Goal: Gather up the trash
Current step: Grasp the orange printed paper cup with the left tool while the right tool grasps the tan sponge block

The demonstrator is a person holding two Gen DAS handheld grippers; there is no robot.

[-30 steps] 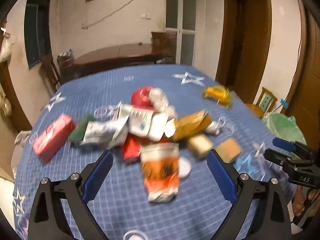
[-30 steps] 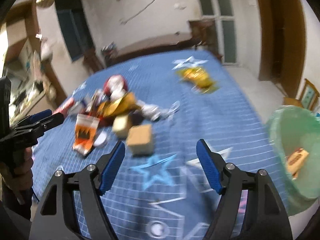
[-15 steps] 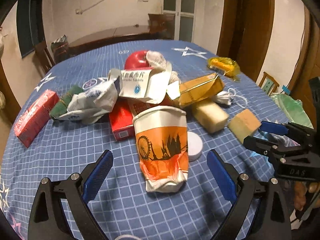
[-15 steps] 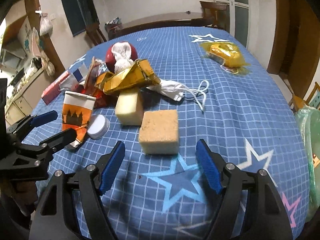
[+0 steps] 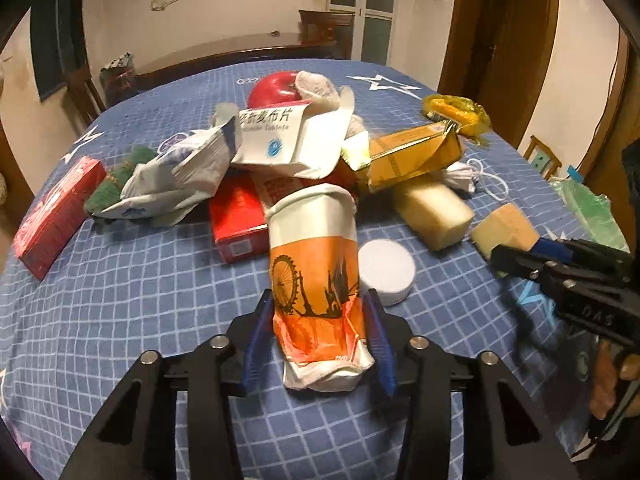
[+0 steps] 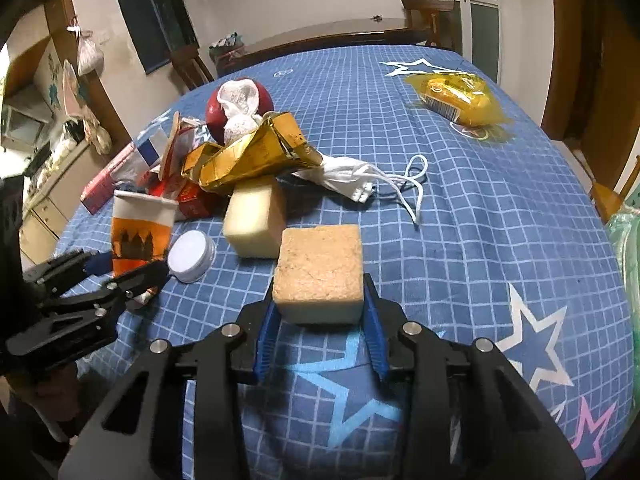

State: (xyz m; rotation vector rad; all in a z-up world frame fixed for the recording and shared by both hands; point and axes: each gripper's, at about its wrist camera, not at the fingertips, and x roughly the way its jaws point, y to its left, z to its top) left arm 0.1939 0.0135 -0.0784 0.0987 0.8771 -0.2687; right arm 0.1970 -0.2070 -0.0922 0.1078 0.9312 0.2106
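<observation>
A crushed orange-and-white paper cup (image 5: 316, 248) lies on its side on the blue checked tablecloth (image 5: 120, 300). My left gripper (image 5: 320, 336) is closing, and its blue pads touch both flanks of the cup's squashed bottom end. A brown sponge-like block (image 6: 320, 268) sits at the near side of the trash pile. My right gripper (image 6: 320, 328) is closing too, its pads against the block's two sides. The left gripper (image 6: 120, 268) with the cup (image 6: 140, 232) also shows in the right wrist view. The right gripper (image 5: 520, 252) and block (image 5: 506, 224) show in the left wrist view.
Beside the cup lies a white round cap (image 5: 386, 266). Behind are a pale foam block (image 5: 432, 212), gold carton (image 5: 412, 156), red boxes (image 5: 236, 220), white medicine box (image 5: 288, 140), apple (image 5: 276, 86) and face mask (image 6: 352, 176). A yellow packet (image 6: 460, 98) lies apart. A green-bagged bin (image 6: 628, 248) stands right.
Both grippers dropped toward the table and drew their jaws in, the left around the paper cup and the right around the brown block.
</observation>
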